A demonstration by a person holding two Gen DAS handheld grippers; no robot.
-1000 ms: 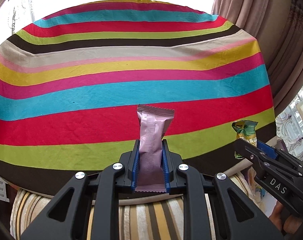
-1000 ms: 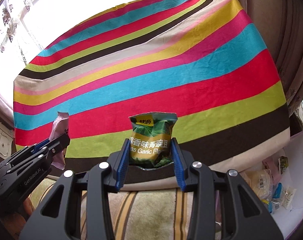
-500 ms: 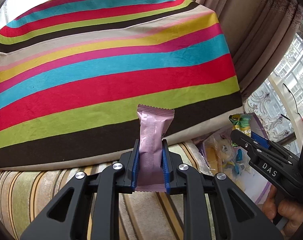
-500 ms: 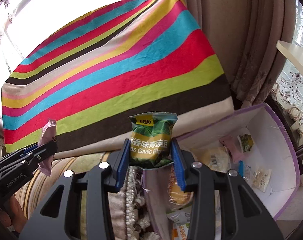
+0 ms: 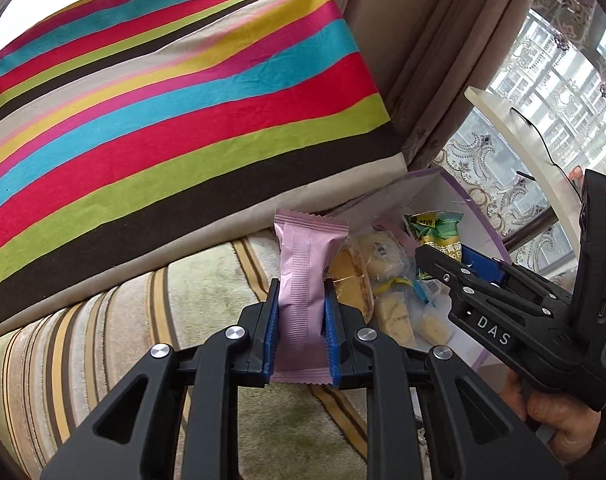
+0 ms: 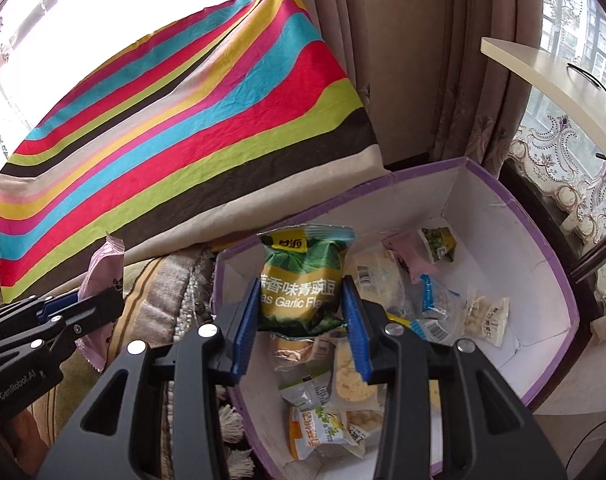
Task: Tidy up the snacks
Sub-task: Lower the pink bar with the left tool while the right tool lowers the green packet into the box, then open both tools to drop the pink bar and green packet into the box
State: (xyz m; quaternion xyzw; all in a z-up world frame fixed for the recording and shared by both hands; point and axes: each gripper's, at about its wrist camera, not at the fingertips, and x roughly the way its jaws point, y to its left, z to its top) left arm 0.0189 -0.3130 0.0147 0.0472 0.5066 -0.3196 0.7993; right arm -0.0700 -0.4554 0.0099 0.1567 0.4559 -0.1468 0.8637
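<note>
Right now my left tongs pinch the pink wrapper mid-body beside the purple-rimmed box; my right tongs clamp the green pea packet above it. Both look light, crinkly, slippery, probably crushable.

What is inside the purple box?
The box holds many small snack packets: a pink one, a green one, pale cakes in clear wrappers, a white packet. The green pea bag in the right gripper covers some.

Striped cloth, beige curtains, striped plush cushion below.
</note>
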